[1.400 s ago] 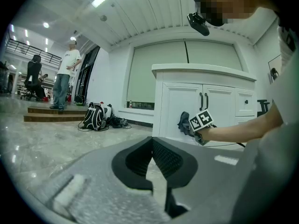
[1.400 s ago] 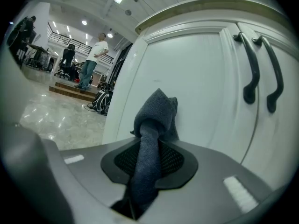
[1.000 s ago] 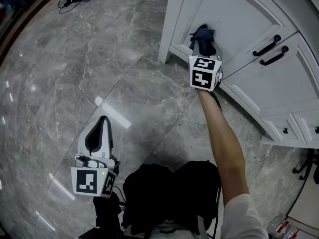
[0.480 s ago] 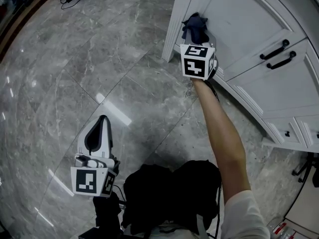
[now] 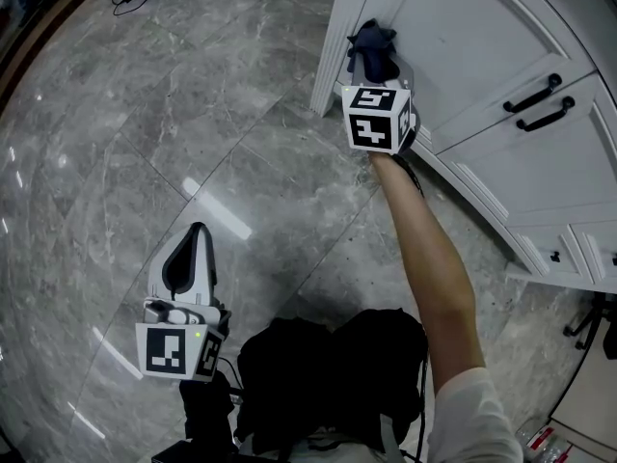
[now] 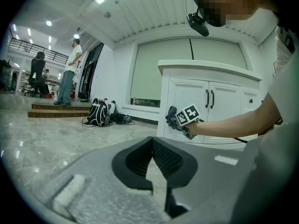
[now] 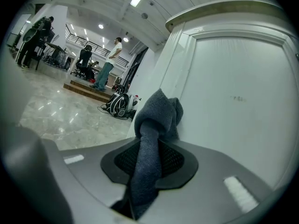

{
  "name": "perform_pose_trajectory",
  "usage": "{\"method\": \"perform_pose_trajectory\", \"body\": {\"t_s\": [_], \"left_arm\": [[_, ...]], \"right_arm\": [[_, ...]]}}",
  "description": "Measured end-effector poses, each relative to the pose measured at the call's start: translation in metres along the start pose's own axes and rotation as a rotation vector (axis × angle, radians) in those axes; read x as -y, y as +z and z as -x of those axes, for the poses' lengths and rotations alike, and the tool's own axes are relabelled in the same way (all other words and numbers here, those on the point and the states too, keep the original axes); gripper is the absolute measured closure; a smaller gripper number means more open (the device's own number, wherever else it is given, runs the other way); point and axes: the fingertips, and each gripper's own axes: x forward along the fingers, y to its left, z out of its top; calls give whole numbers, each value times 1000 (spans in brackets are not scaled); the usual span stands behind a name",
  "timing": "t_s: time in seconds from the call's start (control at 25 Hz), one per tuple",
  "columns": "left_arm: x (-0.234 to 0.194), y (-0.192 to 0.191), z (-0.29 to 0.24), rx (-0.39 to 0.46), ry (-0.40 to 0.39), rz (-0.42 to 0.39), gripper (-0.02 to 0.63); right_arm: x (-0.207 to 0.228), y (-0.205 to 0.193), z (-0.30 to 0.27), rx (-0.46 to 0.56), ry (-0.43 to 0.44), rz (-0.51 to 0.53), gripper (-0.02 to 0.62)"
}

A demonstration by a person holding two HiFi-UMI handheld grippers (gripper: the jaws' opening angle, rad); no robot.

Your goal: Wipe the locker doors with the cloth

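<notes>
A dark blue-grey cloth (image 5: 371, 51) is bunched against the white locker door (image 5: 463, 27) near its left edge. My right gripper (image 5: 374, 68) is shut on the cloth, on an outstretched bare arm. In the right gripper view the cloth (image 7: 156, 125) runs down between the pads of that gripper (image 7: 149, 160), and its bunched top rests on the door panel (image 7: 233, 101). My left gripper (image 5: 193, 244) hangs low over the marble floor, far from the lockers, jaws shut with nothing in them. The left gripper view shows its tips (image 6: 152, 143) meeting, and the cloth (image 6: 172, 118) at the door beyond.
Two black handles (image 5: 533, 95) sit on the doors to the right, with small drawers (image 5: 554, 256) below. A backpack (image 6: 99, 113) and cables lie on the grey marble floor (image 5: 145, 143) by the far wall. People (image 6: 70, 73) stand on a raised platform in the distance.
My right gripper slid the cloth left and up across the door toward its left edge, mostly in the first half second. The left gripper has not moved.
</notes>
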Motion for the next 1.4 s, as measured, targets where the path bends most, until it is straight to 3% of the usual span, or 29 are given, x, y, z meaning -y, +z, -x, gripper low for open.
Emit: {"method": "perform_pose_trajectory", "body": {"t_s": [0.28, 0.72, 1.4], "left_arm": [[-3, -4, 2, -9, 7, -2, 604], [-6, -8, -1, -24, 15, -9, 604], [15, 3, 0, -4, -6, -19, 604]], "right_arm": [[-16, -4, -7, -6, 31, -6, 511], [-31, -50, -19, -80, 67, -43, 511], [31, -119, 39, -146, -32, -51, 511]]}}
